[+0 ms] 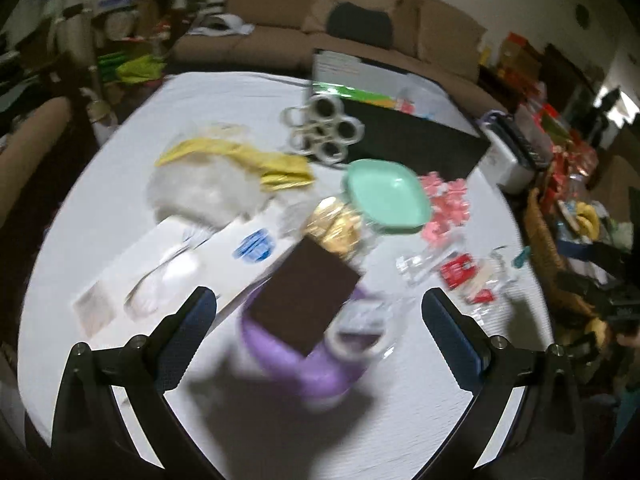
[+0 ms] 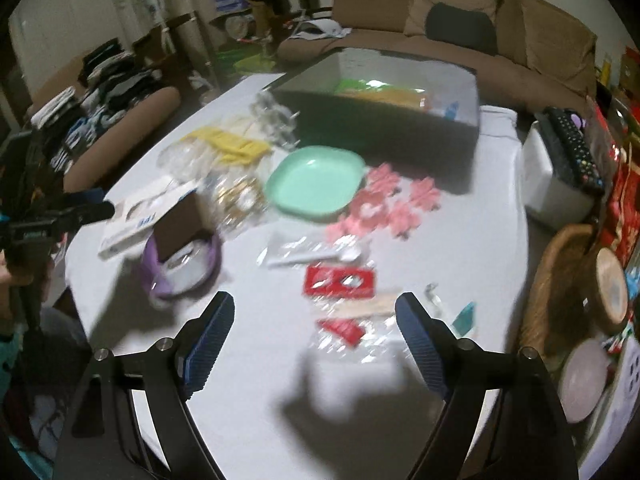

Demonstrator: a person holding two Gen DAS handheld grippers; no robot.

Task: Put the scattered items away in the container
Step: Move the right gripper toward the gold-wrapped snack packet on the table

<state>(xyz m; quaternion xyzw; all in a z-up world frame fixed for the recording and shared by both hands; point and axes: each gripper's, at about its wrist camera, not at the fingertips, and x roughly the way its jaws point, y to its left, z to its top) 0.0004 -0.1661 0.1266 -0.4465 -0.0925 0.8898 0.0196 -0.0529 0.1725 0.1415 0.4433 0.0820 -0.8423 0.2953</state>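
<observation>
- The left gripper hangs over the white table with jaws spread wide and nothing gripped; a purple bowl with a brown sponge on it lies below the gap.
- The right gripper is also spread and empty; a clear bag with red cards lies just past its fingers.
- The green plate, pink pieces and yellow glove lie scattered mid-table; the dark box stands at the far edge.

Dim room | motion blur throughout | fisheye edges dark | soft shadows on table
</observation>
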